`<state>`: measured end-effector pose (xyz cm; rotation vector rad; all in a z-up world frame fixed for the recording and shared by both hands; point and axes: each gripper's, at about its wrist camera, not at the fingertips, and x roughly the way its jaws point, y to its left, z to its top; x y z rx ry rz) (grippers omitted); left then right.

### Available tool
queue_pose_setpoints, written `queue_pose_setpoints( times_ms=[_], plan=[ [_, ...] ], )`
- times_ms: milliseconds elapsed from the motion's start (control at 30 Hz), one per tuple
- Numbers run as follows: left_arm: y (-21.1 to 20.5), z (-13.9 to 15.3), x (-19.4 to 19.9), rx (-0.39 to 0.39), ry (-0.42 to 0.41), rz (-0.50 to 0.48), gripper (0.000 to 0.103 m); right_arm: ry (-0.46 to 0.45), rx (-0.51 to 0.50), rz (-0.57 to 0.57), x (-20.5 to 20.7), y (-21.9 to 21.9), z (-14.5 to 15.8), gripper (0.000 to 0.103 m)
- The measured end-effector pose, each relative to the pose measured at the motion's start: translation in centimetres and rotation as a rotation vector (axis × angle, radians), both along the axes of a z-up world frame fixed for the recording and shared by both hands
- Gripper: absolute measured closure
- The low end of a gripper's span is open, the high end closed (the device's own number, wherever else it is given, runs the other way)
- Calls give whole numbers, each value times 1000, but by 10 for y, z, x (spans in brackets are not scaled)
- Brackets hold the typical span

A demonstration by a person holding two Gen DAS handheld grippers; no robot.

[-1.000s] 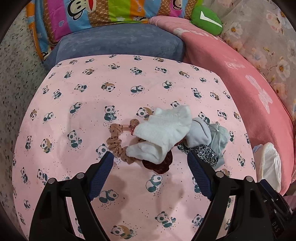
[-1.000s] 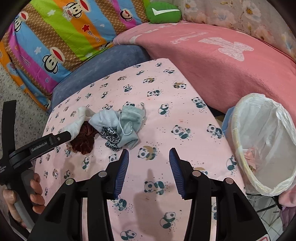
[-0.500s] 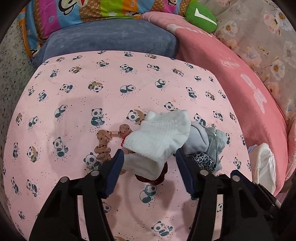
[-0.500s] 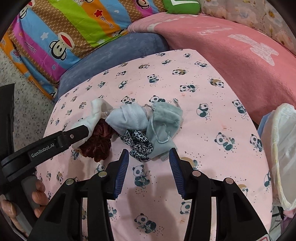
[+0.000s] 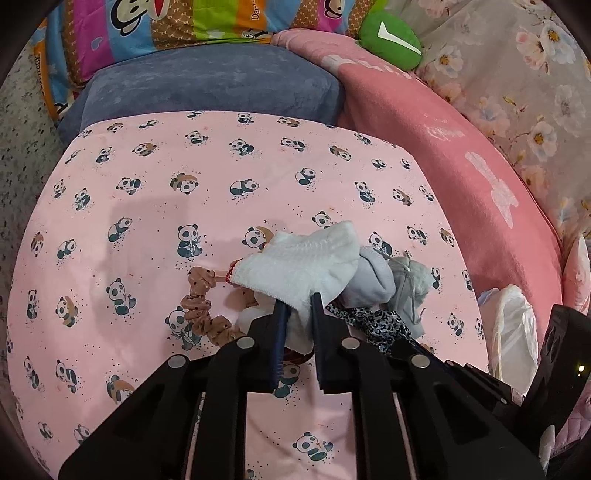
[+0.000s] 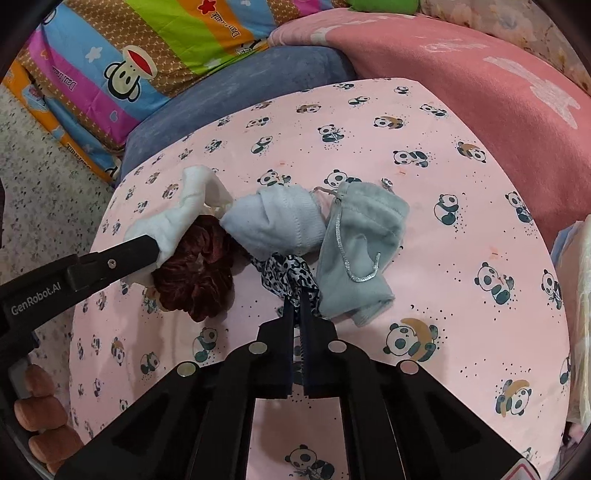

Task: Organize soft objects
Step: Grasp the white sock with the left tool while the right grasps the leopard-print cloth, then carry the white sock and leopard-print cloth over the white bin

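Observation:
A small pile of soft things lies on the pink panda cloth [image 5: 166, 155]. My left gripper [image 5: 298, 302] is closing on the near edge of a white sock [image 5: 306, 258], and its pads press the fabric. My right gripper [image 6: 297, 299] is closing on a leopard-print scrunchie [image 6: 286, 271], pinched between its pads. Beside these lie a dark red scrunchie [image 6: 199, 280], a pale grey sock [image 6: 277, 221], a grey drawstring pouch [image 6: 358, 247] and a tan dotted scrunchie [image 5: 199, 306]. The right wrist view shows the left gripper's finger [image 6: 122, 254] at the white sock [image 6: 184, 214].
A blue cushion [image 5: 210, 85] and a striped cartoon pillow [image 5: 166, 26] lie beyond the cloth. A pink blanket [image 5: 461, 166] runs along the right. A bin lined with a white bag [image 5: 513, 332] stands at the right edge. A hand's fingers [image 6: 40, 417] show at lower left.
Both grippers came forward to the pile and closed from wide open. The left one took the white sock's edge, and the right one took the leopard-print scrunchie.

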<state>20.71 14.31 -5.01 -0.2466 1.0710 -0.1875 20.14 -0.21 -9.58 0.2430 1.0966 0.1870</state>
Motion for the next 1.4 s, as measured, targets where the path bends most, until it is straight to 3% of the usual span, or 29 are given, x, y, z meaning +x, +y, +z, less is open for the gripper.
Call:
queue_pose_setpoints(
  times_ms=[433,767,1067,1400],
  plan=[
    [-32,70,-27,-2,-132,-48,91,-161,67,-46,-48,-31,73,99],
    [-91,96,-45,10,-185,-167,91,-267,68,-175,-85,-93,126,99],
    [-160,99,-60,6,-187,-310,90,-290,41,-312,-120,-163,143,99],
    [-236,95,-75,6,-175,-467,90,-277,44,-501,-162,-246,127,99]
  ],
)
